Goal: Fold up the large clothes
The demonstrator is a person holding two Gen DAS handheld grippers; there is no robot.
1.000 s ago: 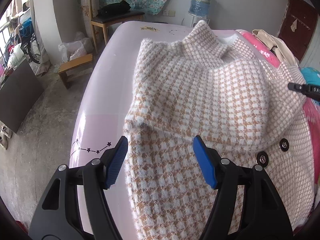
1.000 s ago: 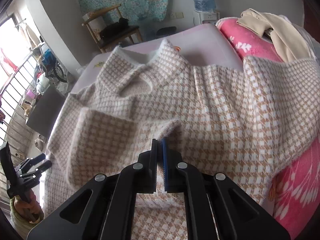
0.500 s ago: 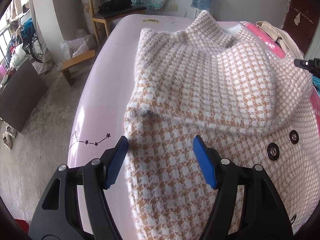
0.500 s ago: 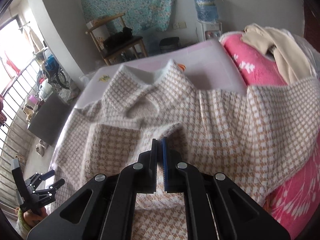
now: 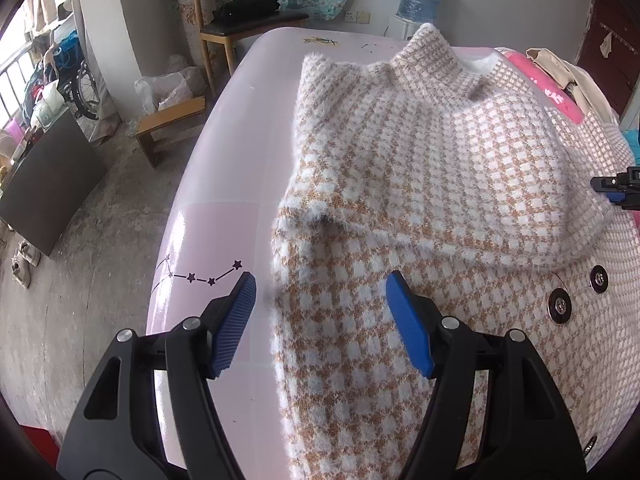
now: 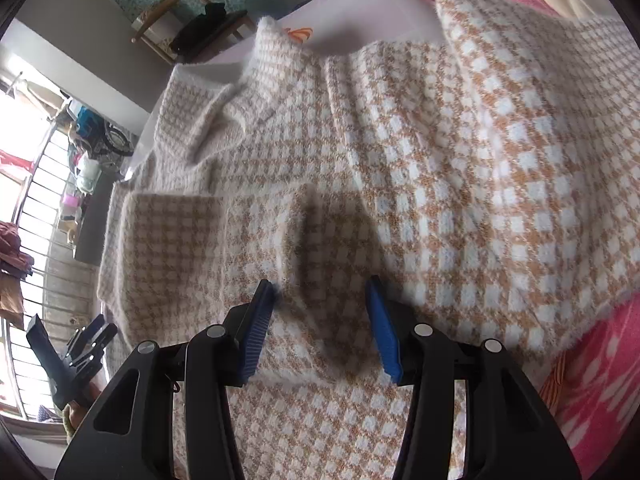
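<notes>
Released since a moment ago, the right gripper (image 6: 320, 312) now spreads over the checked coat (image 6: 460, 168), while the left gripper (image 5: 320, 304) stays spread at the coat's nine-o'clock edge.

A bed with a pale pink sheet (image 5: 224, 184) carries everything; the sheet shows bare beside and beyond the left jaws, printed with a small star constellation (image 5: 204, 276) just ahead of them. A fuzzy tan-and-white checked coat (image 5: 432, 184) lies spread across it under and ahead of both pairs of jaws; a pink floral blanket (image 6: 600, 364) lies to the right of the right jaws, the coat's edge overlapping it.
</notes>
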